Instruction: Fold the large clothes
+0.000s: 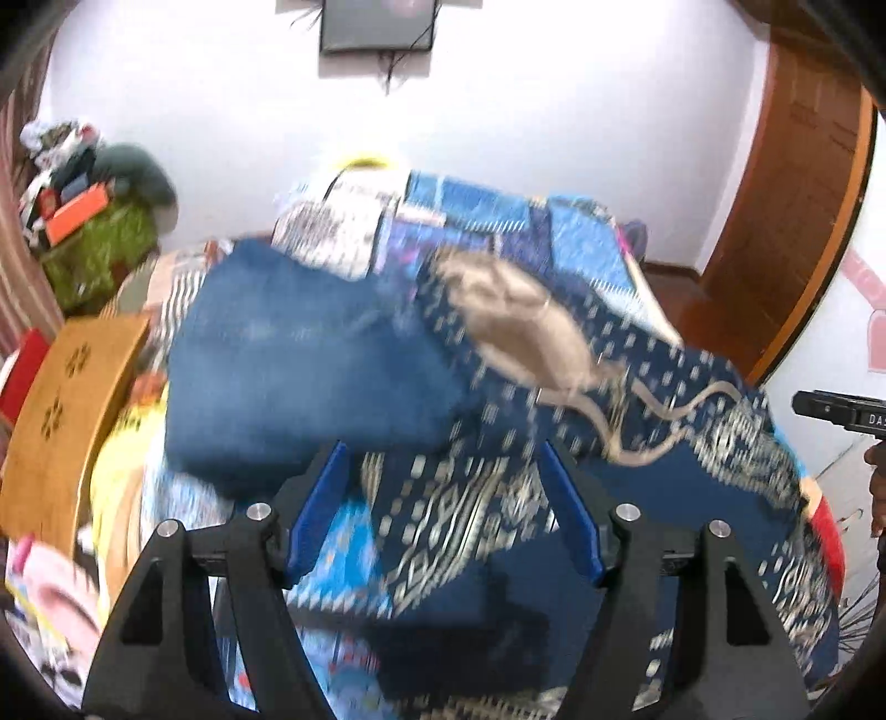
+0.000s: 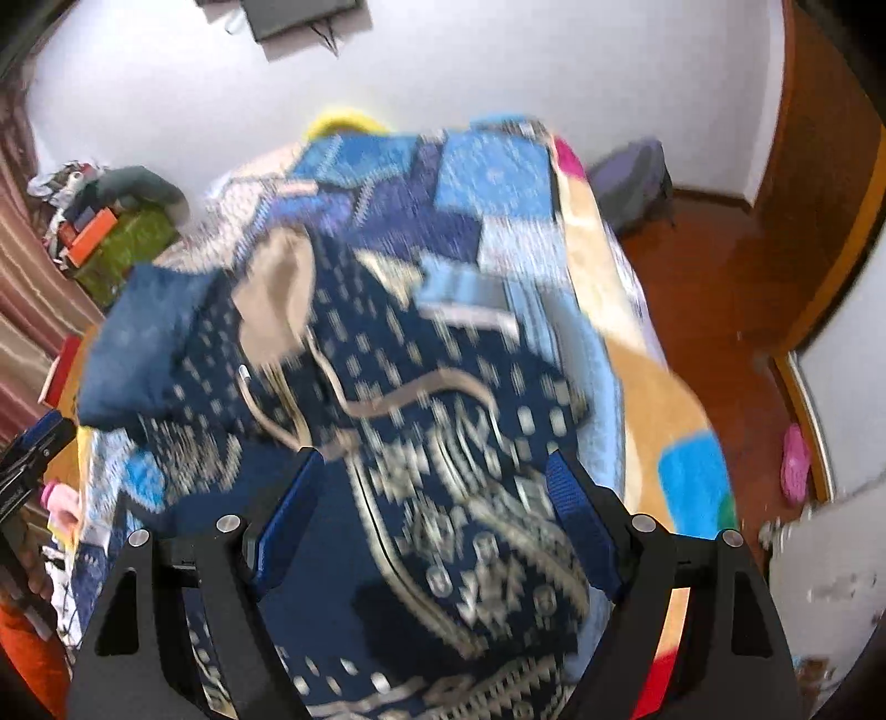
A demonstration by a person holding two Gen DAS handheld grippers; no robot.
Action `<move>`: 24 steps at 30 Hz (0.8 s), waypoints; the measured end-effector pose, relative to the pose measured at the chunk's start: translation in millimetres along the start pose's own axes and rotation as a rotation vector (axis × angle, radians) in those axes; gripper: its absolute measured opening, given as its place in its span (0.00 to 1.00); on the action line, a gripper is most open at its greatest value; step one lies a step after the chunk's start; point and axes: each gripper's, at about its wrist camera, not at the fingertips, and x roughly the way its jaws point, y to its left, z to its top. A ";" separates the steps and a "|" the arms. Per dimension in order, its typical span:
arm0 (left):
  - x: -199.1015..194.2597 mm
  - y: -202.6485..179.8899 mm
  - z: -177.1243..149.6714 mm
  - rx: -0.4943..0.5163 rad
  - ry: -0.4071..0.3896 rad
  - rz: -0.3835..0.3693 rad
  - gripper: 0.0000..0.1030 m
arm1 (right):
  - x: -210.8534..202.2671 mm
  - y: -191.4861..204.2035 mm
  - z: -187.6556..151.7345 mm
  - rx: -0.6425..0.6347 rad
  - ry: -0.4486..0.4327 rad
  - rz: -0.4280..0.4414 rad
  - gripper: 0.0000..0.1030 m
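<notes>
Two blurred wrist views look down on a bed (image 2: 653, 354) w/ a blue patchwork blanket (image 2: 487, 183) that has an orange-tan border on its right side. On top of the blanket lies the navy patterned garment (image 1: 476, 498) w/ white geometric motifs, spread across the middle of the bed, partly folded over itself. A plain blue folded cloth (image 1: 310, 365) sits on its left part, touching it. A beige piece (image 1: 515, 315) lies on the garment just right of the blue cloth, w/ a thin beige cord (image 1: 664, 421) trailing off toward the right. Left gripper (image 1: 446, 515) hangs above the garment's near edge, blue pads wide apart, nothing between them, not touching fabric as far as the blur lets me tell. Right gripper (image 2: 437, 526) is likewise above the garment, pads spread, empty. No earlier pic, so only the present state is told. Left of the bed: a tan wooden board (image 1: 61, 421) w/ flower cutouts & a green box (image 2: 124, 243) piled w/ clutter. Wooden floor (image 2: 720, 266) on the right, w/ a pink slipper (image 2: 796, 462). White wall (image 1: 498, 111) behind, w/ a dark screen (image 1: 379, 25) mounted high.
</notes>
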 end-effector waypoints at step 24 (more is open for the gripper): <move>187.1 5.5 100.0 -0.046 0.118 0.012 0.53 | 170.2 79.1 129.7 -0.073 0.030 0.010 0.77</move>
